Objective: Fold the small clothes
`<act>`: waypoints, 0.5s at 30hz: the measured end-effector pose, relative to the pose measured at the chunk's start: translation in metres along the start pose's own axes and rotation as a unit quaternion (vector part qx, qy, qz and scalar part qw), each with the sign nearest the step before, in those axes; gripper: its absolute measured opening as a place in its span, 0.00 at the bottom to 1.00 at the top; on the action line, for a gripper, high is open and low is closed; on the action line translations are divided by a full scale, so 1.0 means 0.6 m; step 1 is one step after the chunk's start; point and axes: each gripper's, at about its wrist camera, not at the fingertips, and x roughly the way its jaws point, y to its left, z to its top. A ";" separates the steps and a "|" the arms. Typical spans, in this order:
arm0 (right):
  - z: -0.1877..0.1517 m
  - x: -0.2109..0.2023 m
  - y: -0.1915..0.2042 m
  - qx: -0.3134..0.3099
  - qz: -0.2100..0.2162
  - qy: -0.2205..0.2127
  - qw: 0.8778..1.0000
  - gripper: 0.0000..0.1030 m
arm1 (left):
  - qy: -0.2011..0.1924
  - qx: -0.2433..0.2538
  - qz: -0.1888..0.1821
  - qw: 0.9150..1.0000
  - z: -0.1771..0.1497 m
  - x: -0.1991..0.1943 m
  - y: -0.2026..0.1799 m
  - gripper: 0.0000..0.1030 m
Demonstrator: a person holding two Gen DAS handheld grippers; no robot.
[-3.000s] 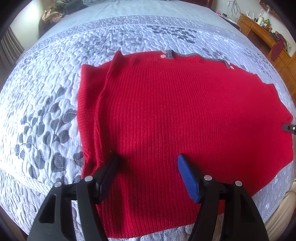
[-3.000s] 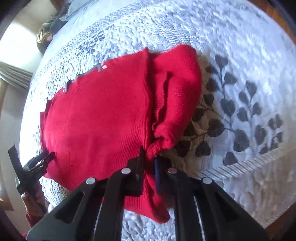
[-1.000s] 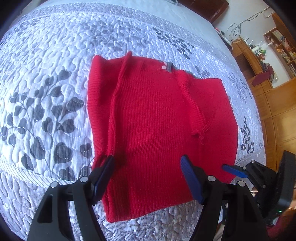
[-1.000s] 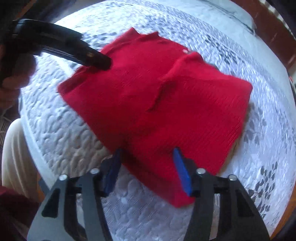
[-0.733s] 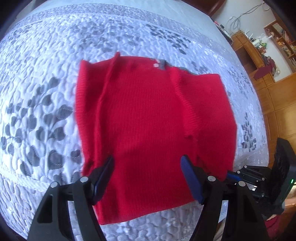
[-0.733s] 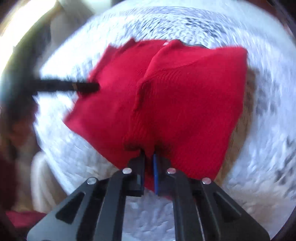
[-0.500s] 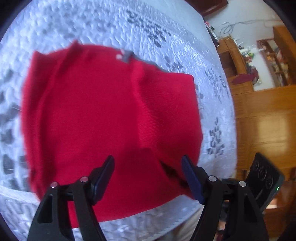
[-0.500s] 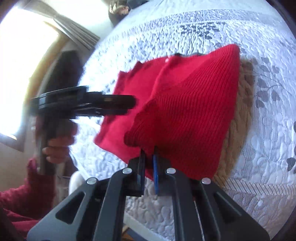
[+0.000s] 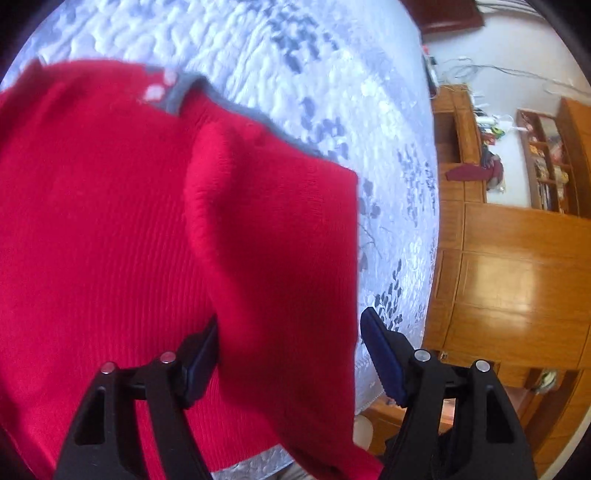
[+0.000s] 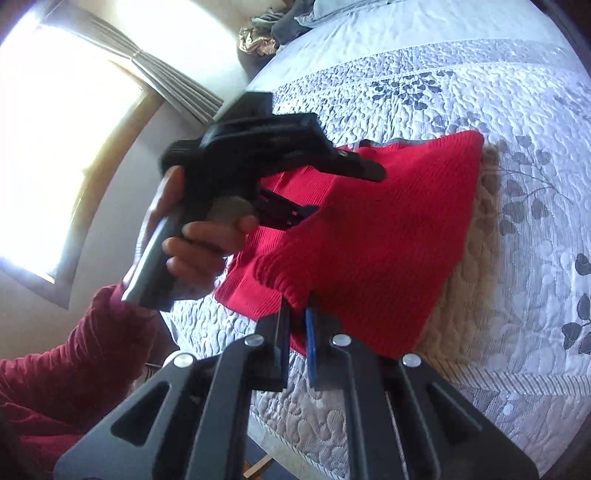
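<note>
A small red knit sweater [image 9: 110, 229] with a grey collar lies on the quilted bed. My right gripper [image 10: 295, 321] is shut on the sweater's near right edge [image 10: 369, 240] and holds that part lifted and stretched over the rest. My left gripper [image 9: 288, 347] is open, its jaws wide apart just above the raised flap, touching nothing. In the right wrist view the left gripper [image 10: 280, 162] hovers over the sweater's left part, held by a hand in a dark red sleeve.
The white-and-grey leaf-patterned quilt [image 10: 480, 92] covers the bed. Its near edge [image 10: 332, 443] runs just in front of the sweater. A wooden cabinet and shelves [image 9: 517, 258] stand right of the bed. A curtained window [image 10: 74, 129] and a clothes pile [image 10: 280, 26] lie beyond.
My right gripper closed on the sweater's near right edge and lifted it up and leftwards. My left gripper swung right over the sweater, still open.
</note>
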 end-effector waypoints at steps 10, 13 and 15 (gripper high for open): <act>-0.006 -0.014 -0.003 0.000 -0.002 -0.008 1.000 0.06 | 0.002 -0.011 -0.021 1.000 0.002 0.016 0.011 0.18; -0.006 -0.006 0.009 -0.009 -0.005 -0.003 1.000 0.06 | -0.017 -0.001 -0.025 1.000 -0.001 -0.006 0.000 0.17; -0.005 0.001 0.022 -0.015 -0.003 0.000 1.000 0.06 | -0.036 0.023 -0.021 0.999 -0.002 -0.030 -0.018 0.17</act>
